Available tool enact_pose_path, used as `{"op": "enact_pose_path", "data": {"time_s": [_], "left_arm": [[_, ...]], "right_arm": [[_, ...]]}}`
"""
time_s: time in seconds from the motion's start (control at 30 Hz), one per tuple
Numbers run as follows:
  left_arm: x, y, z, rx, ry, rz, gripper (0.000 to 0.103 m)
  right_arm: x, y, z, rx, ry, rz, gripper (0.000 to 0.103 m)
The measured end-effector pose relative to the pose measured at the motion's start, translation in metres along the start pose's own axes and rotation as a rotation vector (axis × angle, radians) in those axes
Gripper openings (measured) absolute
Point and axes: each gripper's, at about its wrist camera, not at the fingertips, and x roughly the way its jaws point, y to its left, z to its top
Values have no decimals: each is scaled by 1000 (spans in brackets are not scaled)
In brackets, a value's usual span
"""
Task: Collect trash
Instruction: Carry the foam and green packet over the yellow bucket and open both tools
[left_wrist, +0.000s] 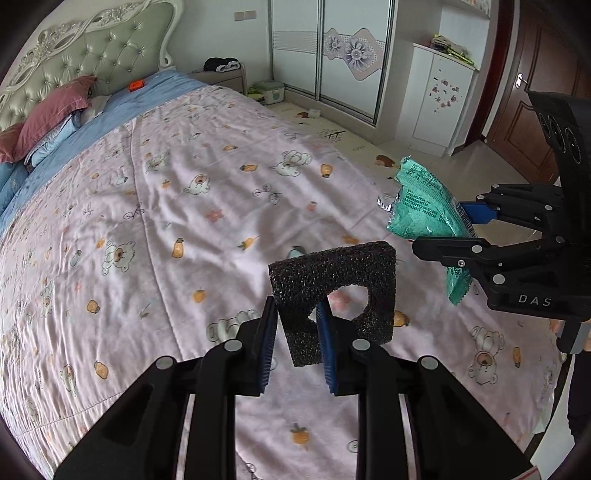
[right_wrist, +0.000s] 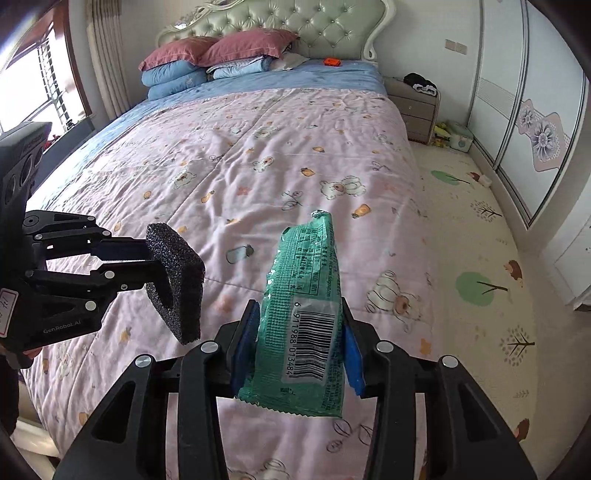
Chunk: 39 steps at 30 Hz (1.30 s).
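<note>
Left gripper: jaws nearly shut, blue pads pinching one side of black foam piece w/ hole thru middle; foam held above bed, not touching quilt. Right gripper: jaws part-closed, clamped on green snack wrapper, barcode facing cam, wrapper upright, clear of bed. Both grippers side by side, apart. Below: pink bear-print quilt. Farther: blue sheet, red pillows, tufted headboard. Wardrobe on far wall.
</note>
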Motion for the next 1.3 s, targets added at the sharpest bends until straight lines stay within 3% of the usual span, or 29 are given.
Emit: {"op": "enact_pose_path", "data": {"time_s": [0.3,0.6,0.9,1.17,1.2,1.23,1.27,1.3], "left_arm": [[6,-103,28,120,-4,-73,23],[34,-208,47,254,28,-162,23],[74,-285,61,338,87,-228,23],[115,-328,71,389,153,-251,24],[121,-331,71,399,164,-245,30],[127,-335,71,409,183,-238,65],[132,-339,72,416,193,-218,94],[134,-341,70,425,181,-208,93]], "right_arm": [[-63,-78,-62,108,-23,-91,41],[-101,-156,-131,242,-4,-167,41],[-115,-210,-188,340,34,-208,42],[-104,-248,-215,395,71,-210,44],[-101,-253,-216,402,75,-208,48],[-98,-258,-219,411,82,-205,57],[-93,-262,-222,420,91,-204,60],[-90,-268,-225,429,95,-208,61]]}}
